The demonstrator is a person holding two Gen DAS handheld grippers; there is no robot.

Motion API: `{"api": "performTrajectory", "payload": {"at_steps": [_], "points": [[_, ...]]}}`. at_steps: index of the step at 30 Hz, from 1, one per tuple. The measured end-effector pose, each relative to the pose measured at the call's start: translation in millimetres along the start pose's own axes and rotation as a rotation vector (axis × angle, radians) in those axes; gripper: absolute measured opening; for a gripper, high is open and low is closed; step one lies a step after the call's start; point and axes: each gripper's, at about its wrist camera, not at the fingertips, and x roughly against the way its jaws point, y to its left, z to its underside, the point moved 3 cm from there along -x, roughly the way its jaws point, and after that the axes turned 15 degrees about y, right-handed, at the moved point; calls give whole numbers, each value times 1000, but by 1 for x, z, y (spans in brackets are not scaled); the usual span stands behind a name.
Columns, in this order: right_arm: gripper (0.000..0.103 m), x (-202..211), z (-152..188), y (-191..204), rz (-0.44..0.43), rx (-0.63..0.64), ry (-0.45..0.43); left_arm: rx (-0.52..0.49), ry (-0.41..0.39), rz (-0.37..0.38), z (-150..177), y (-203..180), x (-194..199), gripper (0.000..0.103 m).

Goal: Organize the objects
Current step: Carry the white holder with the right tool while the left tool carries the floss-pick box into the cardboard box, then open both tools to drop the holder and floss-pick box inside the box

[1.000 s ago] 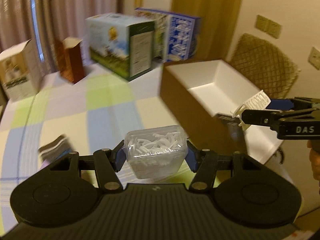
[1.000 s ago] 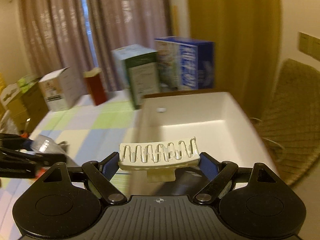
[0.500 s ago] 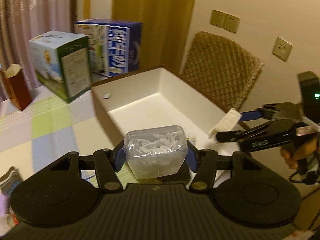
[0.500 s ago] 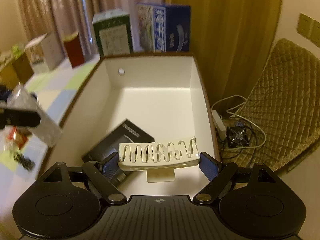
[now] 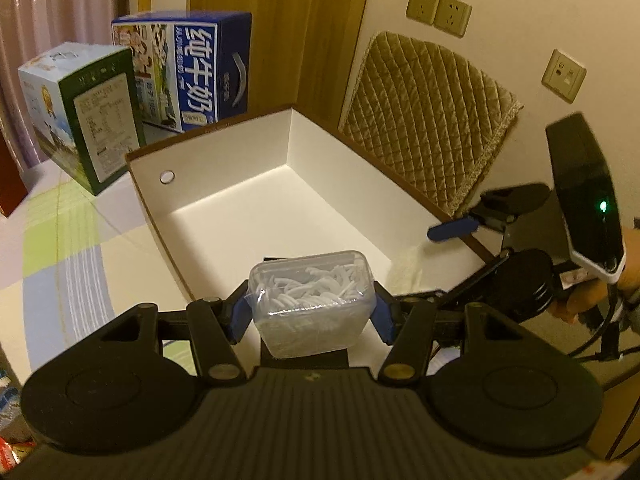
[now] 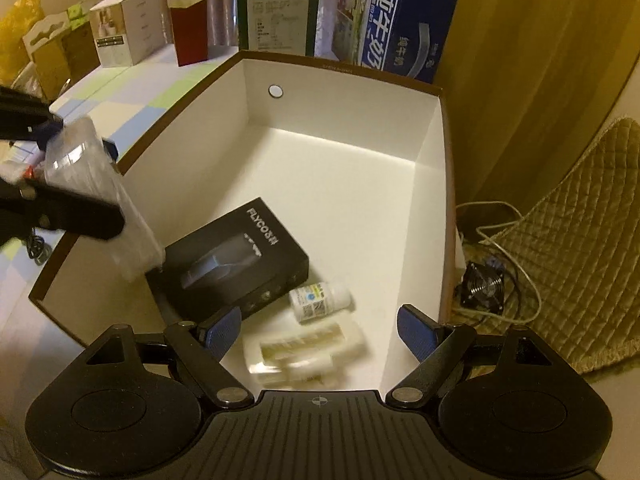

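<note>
My left gripper (image 5: 310, 316) is shut on a clear plastic tub of white floss picks (image 5: 311, 302), held over the near edge of the white-lined brown box (image 5: 224, 168). In the right wrist view the tub (image 6: 100, 196) hangs over the box's left wall (image 6: 188, 128). My right gripper (image 6: 318, 332) is open and empty above the box's near right corner. The white hair claw clip (image 6: 304, 354) lies blurred on the box floor just below it, beside a small white bottle (image 6: 320, 298) and a black FLYCO box (image 6: 230, 258).
A blue milk carton (image 5: 192, 76) and a green-sided carton (image 5: 88, 108) stand behind the box on the checked tablecloth (image 5: 68, 240). A quilted chair (image 5: 428, 120) stands to the right. A cable and small fan (image 6: 484, 284) lie on the floor beside the box.
My right gripper opened and the hair claw clip dropped into the box. My left gripper moved with the tub over the box's near edge.
</note>
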Motion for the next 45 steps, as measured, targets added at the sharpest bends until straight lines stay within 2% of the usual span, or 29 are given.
{"api": "performTrajectory", "payload": {"at_steps": [4,7,8,9,12,15,29,31,32,33,34,40,45], "points": [[83,0,-6,-5,-3,-23,-36,5,22,-7,-4,2,-11,55],[81,-3,-12,-13,-6,-92,-70,8,30,-27,-9,6,-19,55],[75,-4,-14,-16,-12,-115,-82,11,34,-35,-10,8,-22,55],[63,-6,-15,-18,-26,-139,-93,15,38,-42,-12,10,-25,55],[48,-12,-22,-28,-73,-232,-115,33,46,-67,-19,18,-34,55],[44,-15,-28,-36,-97,-294,-132,49,58,-87,-28,26,-42,55],[44,-16,-38,-40,-139,-351,-163,87,138,-197,-59,53,-90,55],[45,-14,-37,-40,-138,-348,-166,82,130,-198,-61,54,-89,61],[46,-13,-36,-40,-134,-348,-168,82,124,-196,-62,54,-87,67],[47,-12,-35,-39,-132,-346,-169,83,113,-194,-62,54,-85,77],[48,-10,-35,-38,-131,-341,-171,85,104,-197,-63,54,-82,80],[61,-1,-26,-29,-122,-317,-179,62,89,-176,-59,52,-68,80],[73,10,-16,-21,-124,-312,-190,45,70,-172,-51,45,-51,88]]}}
